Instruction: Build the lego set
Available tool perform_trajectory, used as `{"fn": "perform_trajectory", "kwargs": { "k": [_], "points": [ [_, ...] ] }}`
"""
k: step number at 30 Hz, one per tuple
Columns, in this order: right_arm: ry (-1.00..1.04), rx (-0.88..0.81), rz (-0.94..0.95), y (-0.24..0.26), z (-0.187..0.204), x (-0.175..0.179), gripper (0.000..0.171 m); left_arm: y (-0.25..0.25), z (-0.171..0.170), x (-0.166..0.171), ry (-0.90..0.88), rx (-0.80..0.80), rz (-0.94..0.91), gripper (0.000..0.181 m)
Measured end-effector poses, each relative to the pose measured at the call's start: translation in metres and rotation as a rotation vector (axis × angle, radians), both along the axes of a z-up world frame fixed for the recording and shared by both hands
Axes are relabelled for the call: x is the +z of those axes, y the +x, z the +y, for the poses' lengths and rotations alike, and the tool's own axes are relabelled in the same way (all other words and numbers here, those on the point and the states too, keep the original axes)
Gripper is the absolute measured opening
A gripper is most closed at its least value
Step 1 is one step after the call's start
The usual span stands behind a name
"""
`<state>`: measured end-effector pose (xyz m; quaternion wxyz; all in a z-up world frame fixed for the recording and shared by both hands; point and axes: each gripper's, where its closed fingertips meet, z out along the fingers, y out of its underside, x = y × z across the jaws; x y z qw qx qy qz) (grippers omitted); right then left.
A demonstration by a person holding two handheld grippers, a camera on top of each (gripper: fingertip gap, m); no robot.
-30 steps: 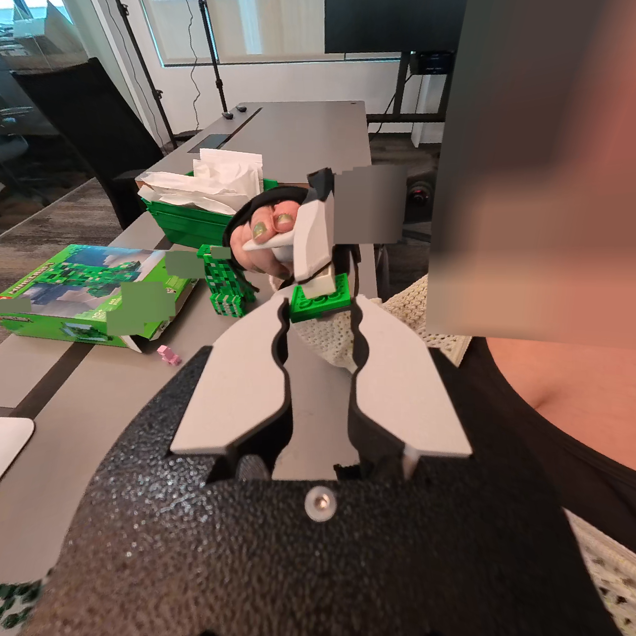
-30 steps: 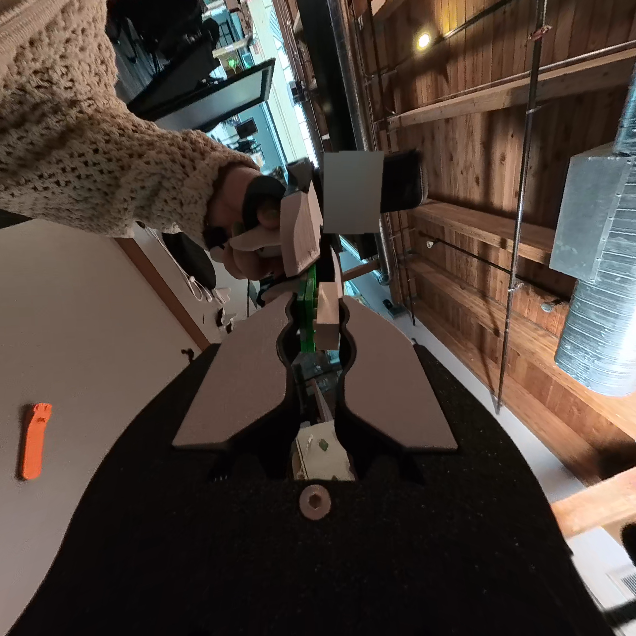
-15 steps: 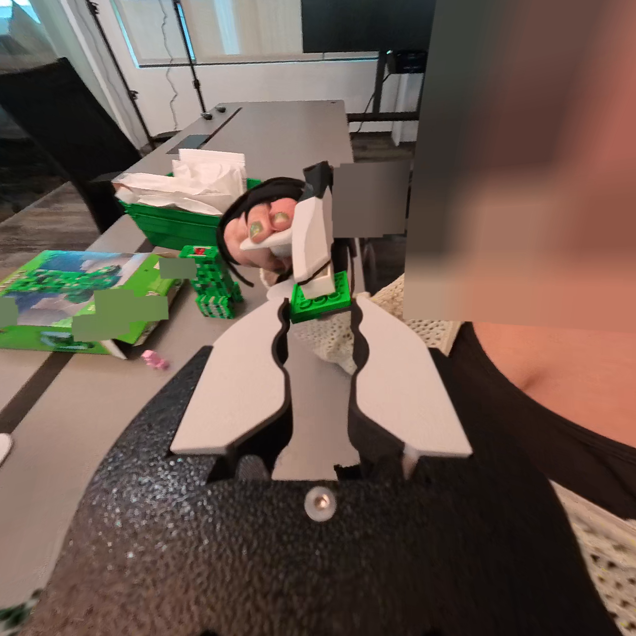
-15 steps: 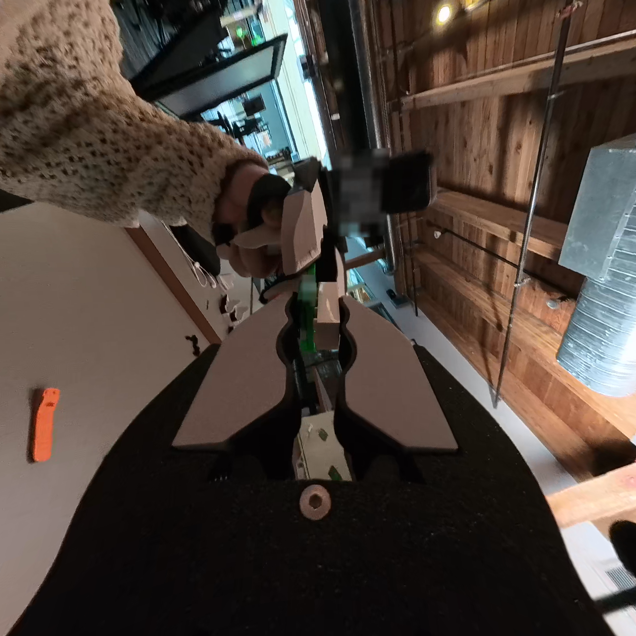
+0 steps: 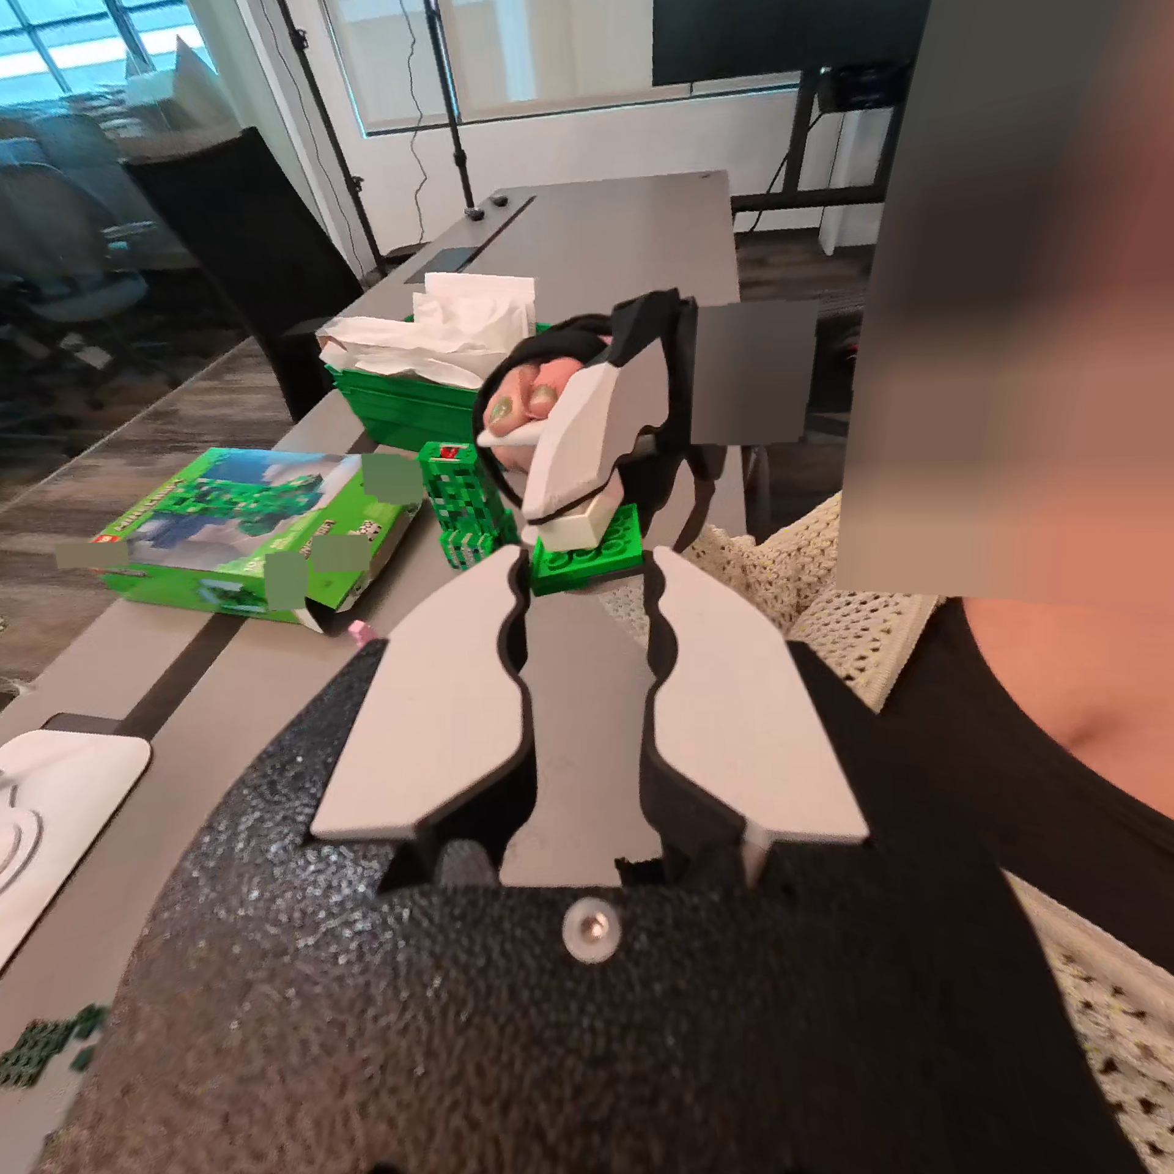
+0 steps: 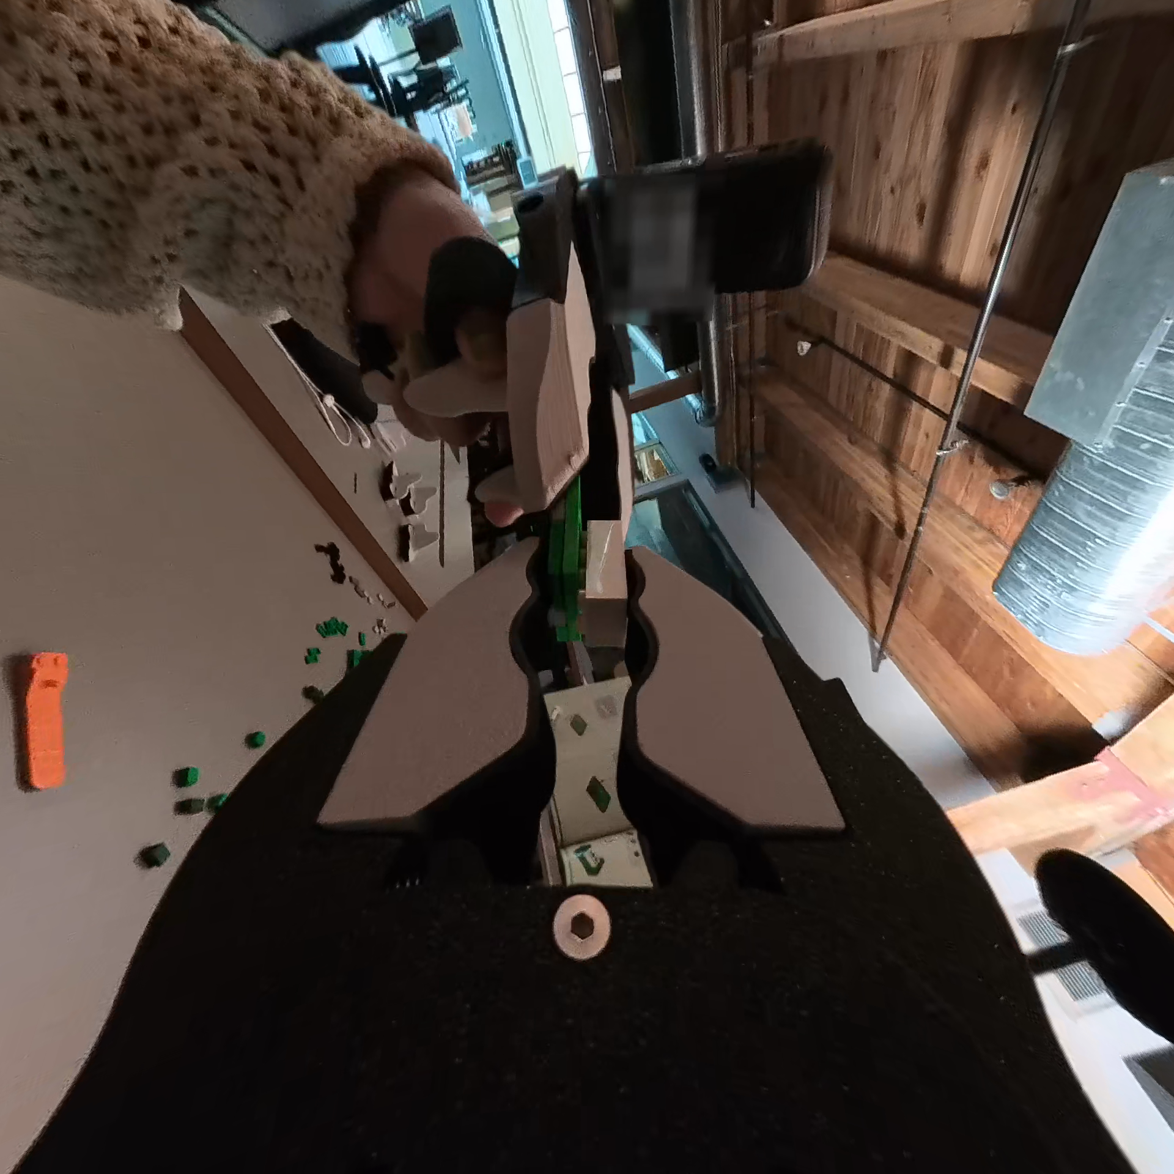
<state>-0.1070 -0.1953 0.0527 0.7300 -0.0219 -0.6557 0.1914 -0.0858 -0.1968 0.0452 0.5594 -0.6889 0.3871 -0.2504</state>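
Note:
A green lego plate [image 5: 587, 559] sits between the tips of my left gripper [image 5: 587, 562], which is shut on its edges. My right gripper [image 5: 575, 508], held by a hand, comes in from above with one fingertip pressed flat on the plate's studded top. In the right wrist view the plate [image 6: 565, 572] is edge-on between the tips of my right gripper [image 6: 581, 572], which is shut on it. The left gripper's fingers [image 6: 546, 413] reach in from above. A built green creeper figure [image 5: 467, 502] stands on the table behind.
A green lego box [image 5: 254, 527] lies left on the grey table [image 5: 190, 699]. Behind it is a green bin [image 5: 406, 406] of white bags. A pink piece [image 5: 361, 630] lies near the box. An orange brick separator [image 6: 44, 721] and loose green pieces [image 6: 190, 776] lie on the table. The grippers are tip to tip, or close to it.
Both grippers stay closed on the green plate. The pair has shifted and turned a little, so the right wrist view now shows more of the table and the loose pieces.

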Motion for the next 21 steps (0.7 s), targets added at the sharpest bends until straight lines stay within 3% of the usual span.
{"fn": "perform_trajectory", "kwargs": {
  "k": [7,12,21],
  "points": [
    [-0.038,0.152,0.068,0.004,-0.009,0.007,0.020,0.014,-0.010,0.012,-0.032,-0.081,-0.118,0.050],
    [-0.039,0.181,0.102,0.005,-0.011,0.009,0.019,0.009,-0.002,0.008,0.025,0.017,-0.023,0.037],
    [-0.022,0.331,0.171,0.022,-0.016,0.013,0.019,0.022,0.000,0.007,-0.016,0.103,0.030,0.044]
  ]
}}
